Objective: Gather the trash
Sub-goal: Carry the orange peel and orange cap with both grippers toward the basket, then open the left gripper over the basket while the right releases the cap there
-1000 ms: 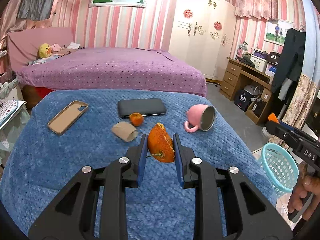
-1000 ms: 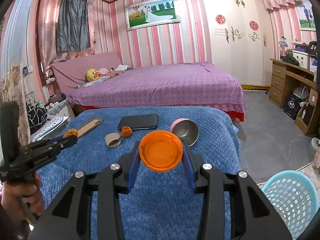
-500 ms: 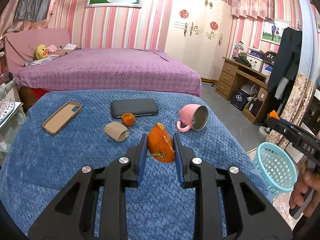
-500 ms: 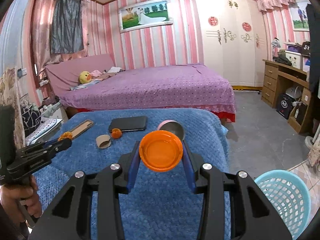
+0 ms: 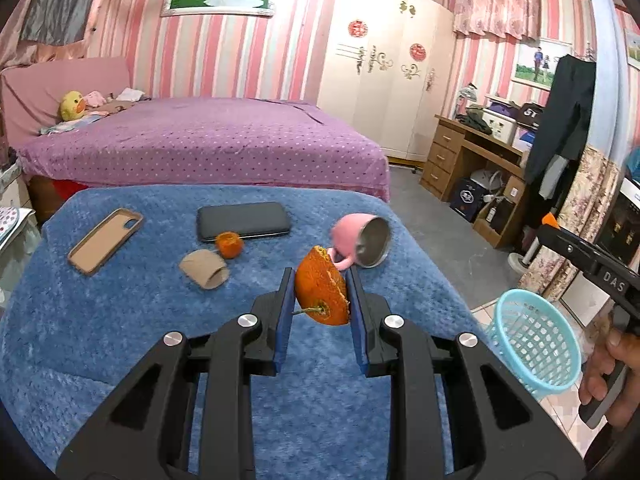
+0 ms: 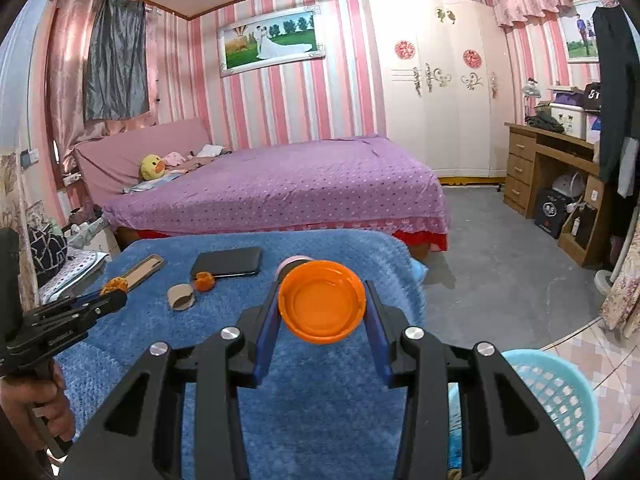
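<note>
My left gripper (image 5: 320, 300) is shut on a piece of orange peel (image 5: 320, 296) with a stalk, held above the blue-covered table (image 5: 120, 312). My right gripper (image 6: 322, 308) is shut on an orange plastic lid (image 6: 322, 306), also over the table (image 6: 320, 380). A cardboard roll (image 5: 204, 269) and a small orange piece (image 5: 229, 244) lie on the cover ahead; both show in the right wrist view too, the roll (image 6: 181, 297) beside the orange piece (image 6: 203, 281). A light blue basket (image 5: 534, 342) stands on the floor to the right, below the table edge (image 6: 560, 400).
A black phone (image 5: 243, 222), a tan phone case (image 5: 106, 240) and a tipped pink mug (image 5: 362, 240) lie on the table. A purple bed (image 5: 200, 144) stands behind. A wooden desk (image 5: 472, 160) and hanging clothes are at the right. A hand (image 5: 612, 376) holds the other gripper.
Both grippers have drawn back and toward the right with their loads; the table objects look farther off and shifted left. The blue basket shows more fully in both views.
</note>
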A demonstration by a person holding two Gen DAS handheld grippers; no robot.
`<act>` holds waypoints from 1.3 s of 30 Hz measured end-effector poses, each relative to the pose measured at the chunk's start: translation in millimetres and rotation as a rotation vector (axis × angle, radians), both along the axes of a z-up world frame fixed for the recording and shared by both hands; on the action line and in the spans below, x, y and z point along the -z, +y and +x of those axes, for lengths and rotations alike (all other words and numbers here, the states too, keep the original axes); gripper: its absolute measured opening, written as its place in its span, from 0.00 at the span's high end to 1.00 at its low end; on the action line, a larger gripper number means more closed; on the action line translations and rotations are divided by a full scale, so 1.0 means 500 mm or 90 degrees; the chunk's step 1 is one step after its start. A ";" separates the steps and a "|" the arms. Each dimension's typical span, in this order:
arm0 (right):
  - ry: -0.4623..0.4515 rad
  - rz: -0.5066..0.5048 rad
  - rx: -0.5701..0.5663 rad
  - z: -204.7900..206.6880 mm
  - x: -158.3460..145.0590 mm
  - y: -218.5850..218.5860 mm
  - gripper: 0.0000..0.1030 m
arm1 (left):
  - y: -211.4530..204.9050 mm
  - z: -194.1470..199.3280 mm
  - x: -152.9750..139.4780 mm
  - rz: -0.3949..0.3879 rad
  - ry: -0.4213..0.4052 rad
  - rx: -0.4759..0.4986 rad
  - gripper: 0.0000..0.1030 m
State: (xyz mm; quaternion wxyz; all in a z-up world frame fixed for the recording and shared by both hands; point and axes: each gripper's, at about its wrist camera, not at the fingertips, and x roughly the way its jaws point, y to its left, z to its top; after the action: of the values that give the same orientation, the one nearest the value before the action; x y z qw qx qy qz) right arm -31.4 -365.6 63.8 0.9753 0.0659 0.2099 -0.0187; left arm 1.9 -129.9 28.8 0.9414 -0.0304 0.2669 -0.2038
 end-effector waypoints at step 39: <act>-0.024 0.067 0.283 -0.179 0.001 -0.348 0.37 | -0.536 -0.079 -0.006 0.015 0.023 0.254 0.23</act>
State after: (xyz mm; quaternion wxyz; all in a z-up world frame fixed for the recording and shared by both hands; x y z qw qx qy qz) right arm -120.9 -539.8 63.4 0.9463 0.1614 0.1723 -0.2209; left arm -37.3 -397.9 32.0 0.8776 0.0306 0.2868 -0.3829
